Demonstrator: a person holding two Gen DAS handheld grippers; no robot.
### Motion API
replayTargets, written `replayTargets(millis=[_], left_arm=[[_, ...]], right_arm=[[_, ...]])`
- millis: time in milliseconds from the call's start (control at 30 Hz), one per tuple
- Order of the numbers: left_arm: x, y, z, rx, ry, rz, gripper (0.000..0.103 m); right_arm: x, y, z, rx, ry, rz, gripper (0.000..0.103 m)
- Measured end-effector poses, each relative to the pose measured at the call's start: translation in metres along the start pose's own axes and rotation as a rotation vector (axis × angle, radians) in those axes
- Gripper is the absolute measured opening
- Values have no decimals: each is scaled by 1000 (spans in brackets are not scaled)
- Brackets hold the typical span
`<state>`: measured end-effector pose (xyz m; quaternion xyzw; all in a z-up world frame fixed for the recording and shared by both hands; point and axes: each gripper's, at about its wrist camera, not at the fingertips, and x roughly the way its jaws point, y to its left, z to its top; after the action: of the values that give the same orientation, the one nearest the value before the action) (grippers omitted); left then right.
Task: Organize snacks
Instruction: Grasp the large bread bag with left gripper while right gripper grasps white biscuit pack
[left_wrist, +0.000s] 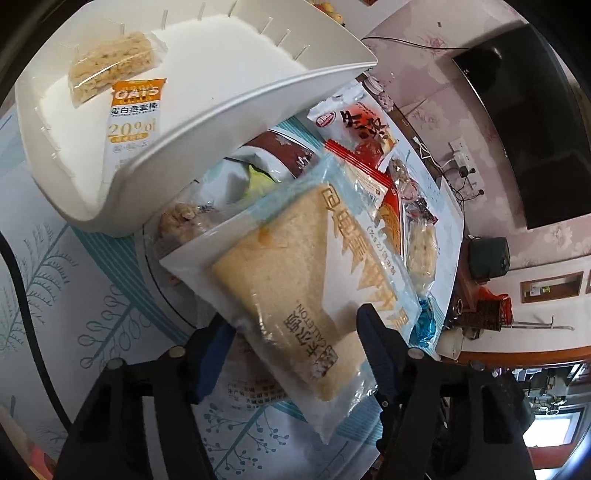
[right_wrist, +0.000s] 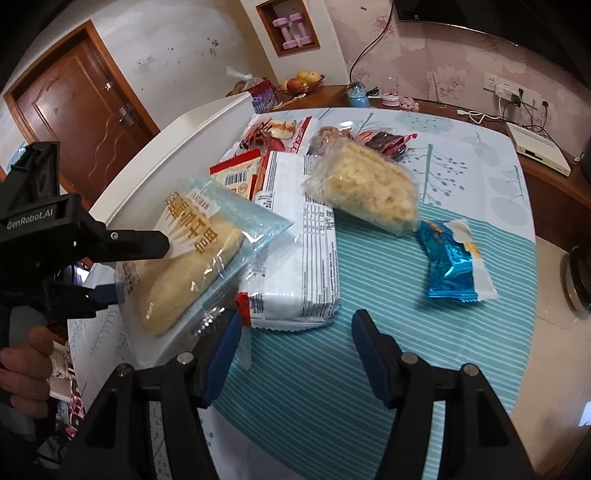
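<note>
A bread slice in a clear and pale-blue wrapper (left_wrist: 295, 280) lies between my left gripper's (left_wrist: 291, 332) fingers, and the pads press on its sides. The right wrist view shows the same left gripper (right_wrist: 136, 267) pinching that bread pack (right_wrist: 192, 258) just above the snack pile. A white bin (left_wrist: 258, 92) stands tilted behind it, holding an oat bar (left_wrist: 110, 66) and an orange OATS packet (left_wrist: 135, 114). My right gripper (right_wrist: 295, 321) is open over the striped cloth, with a white packet (right_wrist: 299, 251) just ahead of its fingertips.
Loose snacks lie on the round table: a clear-wrapped rice crisp bar (right_wrist: 369, 188), a blue foil pack (right_wrist: 454, 262), red packets (right_wrist: 273, 133). A person's hand (right_wrist: 26, 354) holds the left gripper. A fruit bowl (right_wrist: 301, 81) and a white box (right_wrist: 539, 147) sit on the sideboard.
</note>
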<state>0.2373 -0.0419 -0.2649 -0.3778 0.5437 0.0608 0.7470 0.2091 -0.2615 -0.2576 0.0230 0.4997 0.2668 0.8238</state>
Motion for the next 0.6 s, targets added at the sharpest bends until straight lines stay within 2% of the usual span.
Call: replayTargets(millis=[233, 400, 600], left_arm=[[-8, 3, 4, -37, -14, -16, 53], [-14, 2, 6, -40, -21, -43, 51], [-9, -3, 7, -34, 16, -76, 51]], right_arm=[[4, 3, 2, -21, 2, 5, 63], [0, 5, 6, -20, -19, 21, 63], [7, 5, 14, -16, -23, 12, 64]])
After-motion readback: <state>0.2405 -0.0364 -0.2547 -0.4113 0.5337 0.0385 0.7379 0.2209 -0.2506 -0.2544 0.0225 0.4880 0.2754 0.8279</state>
